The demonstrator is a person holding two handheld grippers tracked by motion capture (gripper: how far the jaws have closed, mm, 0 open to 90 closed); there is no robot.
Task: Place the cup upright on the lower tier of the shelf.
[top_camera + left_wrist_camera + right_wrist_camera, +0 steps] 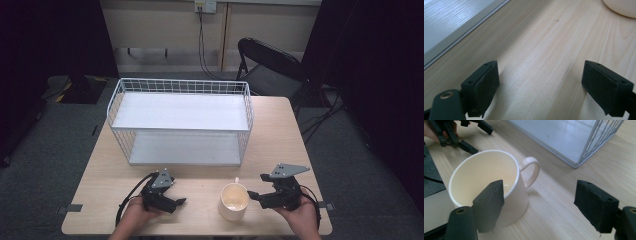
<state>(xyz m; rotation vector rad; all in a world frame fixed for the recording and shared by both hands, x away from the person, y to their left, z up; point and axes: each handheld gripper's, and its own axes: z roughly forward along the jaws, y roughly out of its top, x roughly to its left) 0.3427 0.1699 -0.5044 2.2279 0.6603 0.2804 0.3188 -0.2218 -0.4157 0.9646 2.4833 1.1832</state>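
Pale wood formed the table, with a white wire rack standing at its far middle and a dark folding chair behind. Near the front edge, right of centre, a cream mug stood upright, its handle turned toward the rack. Just right of it the right gripper hovered, jaws spread wide with nothing between them, one pad showing in front of the mug's rim. Well left, the left gripper sat low over bare wood, jaws equally wide and empty.
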